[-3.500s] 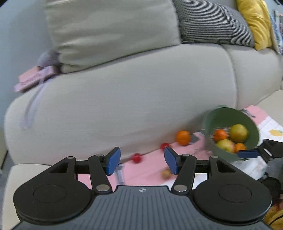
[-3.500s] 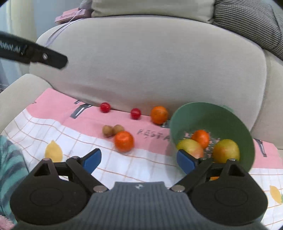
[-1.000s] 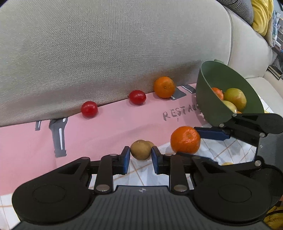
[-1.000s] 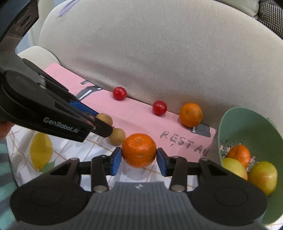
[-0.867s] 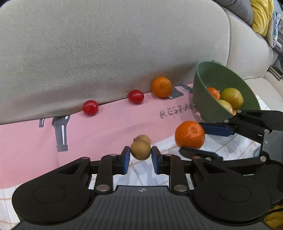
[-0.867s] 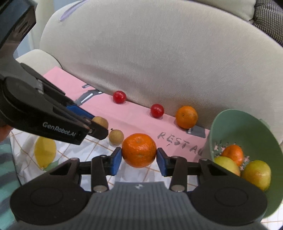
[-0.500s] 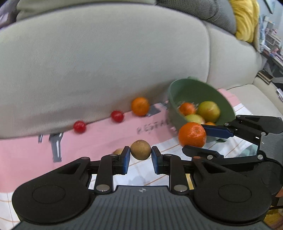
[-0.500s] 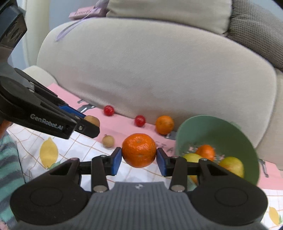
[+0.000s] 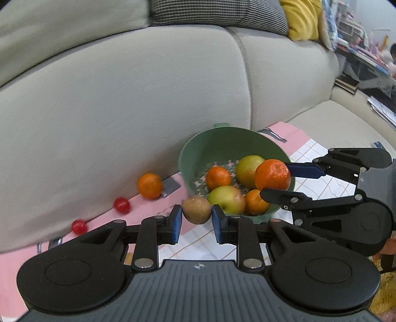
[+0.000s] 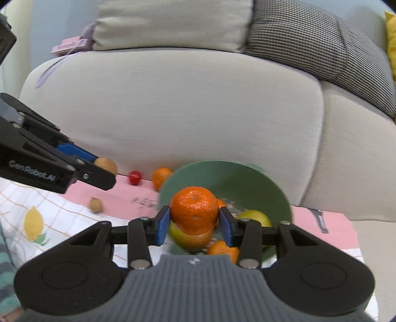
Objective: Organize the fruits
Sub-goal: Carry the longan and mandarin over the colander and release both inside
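My left gripper (image 9: 196, 221) is shut on a small brown fruit (image 9: 197, 210) and holds it just left of the green bowl (image 9: 198, 146). My right gripper (image 10: 194, 225) is shut on an orange mandarin (image 10: 194, 210) and holds it over the green bowl (image 10: 230, 178); it also shows in the left wrist view (image 9: 272, 174). The bowl holds apples (image 9: 226, 199) and mandarins (image 9: 218, 178). On the pink cloth lie another mandarin (image 9: 149, 185), two red cherry tomatoes (image 9: 121, 205) (image 9: 79, 226) and a second brown fruit (image 10: 95, 205).
The bowl and fruit sit on a pink and white printed cloth (image 10: 61, 213) on a beige sofa seat. The sofa backrest (image 10: 173, 111) rises right behind them, with grey (image 10: 321, 49) and yellow (image 9: 299, 19) cushions above.
Both grippers closed on fruit, lifted it off the cloth and carried it right toward the bowl. The mandarin now hangs over the bowl; the brown fruit is beside its rim.
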The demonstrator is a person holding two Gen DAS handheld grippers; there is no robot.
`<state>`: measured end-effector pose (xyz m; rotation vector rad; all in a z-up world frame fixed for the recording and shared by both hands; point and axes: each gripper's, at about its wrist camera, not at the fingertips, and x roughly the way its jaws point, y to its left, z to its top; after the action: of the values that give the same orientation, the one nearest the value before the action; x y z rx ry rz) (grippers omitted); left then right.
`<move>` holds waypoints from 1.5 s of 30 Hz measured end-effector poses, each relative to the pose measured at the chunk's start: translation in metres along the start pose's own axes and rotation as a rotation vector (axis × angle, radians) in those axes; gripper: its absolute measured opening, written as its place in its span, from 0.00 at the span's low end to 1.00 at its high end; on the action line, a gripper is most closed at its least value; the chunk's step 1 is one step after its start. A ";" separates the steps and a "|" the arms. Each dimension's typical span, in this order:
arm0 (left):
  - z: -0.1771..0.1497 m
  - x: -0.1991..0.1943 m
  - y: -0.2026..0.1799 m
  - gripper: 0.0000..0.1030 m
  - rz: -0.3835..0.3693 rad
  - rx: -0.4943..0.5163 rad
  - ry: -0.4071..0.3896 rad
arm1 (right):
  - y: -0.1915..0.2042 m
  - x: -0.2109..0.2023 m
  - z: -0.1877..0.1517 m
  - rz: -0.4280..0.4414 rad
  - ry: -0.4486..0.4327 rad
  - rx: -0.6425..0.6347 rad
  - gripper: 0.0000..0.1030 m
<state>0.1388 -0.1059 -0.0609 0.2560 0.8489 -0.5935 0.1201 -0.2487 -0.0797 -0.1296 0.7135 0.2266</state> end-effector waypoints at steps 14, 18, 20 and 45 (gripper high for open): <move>0.032 0.061 -0.027 0.28 -0.033 0.071 0.074 | -0.043 0.039 -0.018 -0.005 0.086 0.091 0.39; 0.037 0.078 -0.025 0.28 -0.025 0.073 0.100 | -0.045 0.054 -0.018 0.014 0.099 0.106 0.39; 0.039 0.086 -0.024 0.28 -0.022 0.073 0.108 | -0.045 0.060 -0.018 0.022 0.103 0.110 0.39; 0.035 0.123 -0.011 0.31 -0.015 0.046 0.163 | -0.050 0.078 -0.026 0.024 0.118 0.160 0.52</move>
<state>0.2175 -0.1778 -0.1326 0.3434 0.9960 -0.6123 0.1733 -0.2897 -0.1486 0.0182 0.8483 0.1850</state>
